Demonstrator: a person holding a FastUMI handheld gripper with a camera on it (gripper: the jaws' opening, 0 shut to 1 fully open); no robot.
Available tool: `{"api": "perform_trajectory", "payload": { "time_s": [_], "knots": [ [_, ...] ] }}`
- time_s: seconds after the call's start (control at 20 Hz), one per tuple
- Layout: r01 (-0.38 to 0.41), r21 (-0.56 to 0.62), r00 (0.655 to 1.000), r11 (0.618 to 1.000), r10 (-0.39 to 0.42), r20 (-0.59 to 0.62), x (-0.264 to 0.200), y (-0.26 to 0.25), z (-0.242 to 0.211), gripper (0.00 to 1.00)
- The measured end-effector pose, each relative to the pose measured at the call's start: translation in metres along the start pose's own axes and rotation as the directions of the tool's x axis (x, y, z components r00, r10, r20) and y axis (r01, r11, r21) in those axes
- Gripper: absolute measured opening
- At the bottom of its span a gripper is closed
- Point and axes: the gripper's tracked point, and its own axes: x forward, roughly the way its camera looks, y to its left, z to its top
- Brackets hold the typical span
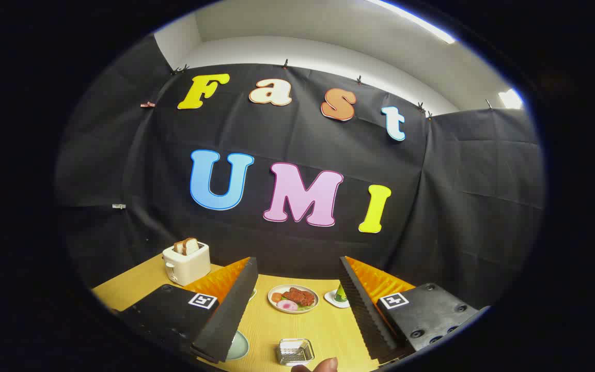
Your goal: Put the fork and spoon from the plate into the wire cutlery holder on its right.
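Note:
My gripper (297, 259) is open, raised above the wooden table (323, 330), its fingers spread wide with nothing between them. Low between the fingers stands the silver wire cutlery holder (295, 352), seen from above. To its left, a pale green plate (238, 345) peeks out from behind the left finger (228, 310); most of it and whatever lies on it is hidden. A person's fingertip (324, 365) shows just beside the holder on its near right.
Farther along the table sits a white plate of toy food (293, 298). A small white dish with a green piece (340, 296) lies by the right finger. A cream toaster with bread slices (186, 261) stands at the far left, in front of the black cloth wall.

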Motion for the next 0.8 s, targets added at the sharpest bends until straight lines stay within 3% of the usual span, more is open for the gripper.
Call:
{"api": "perform_trajectory", "payload": {
  "time_s": [0.8],
  "knots": [
    [-0.015, 0.015, 1.000, 1.000, 0.015, -0.002, -0.0050, 0.0033, -0.0007, 0.98]
  ]
}}
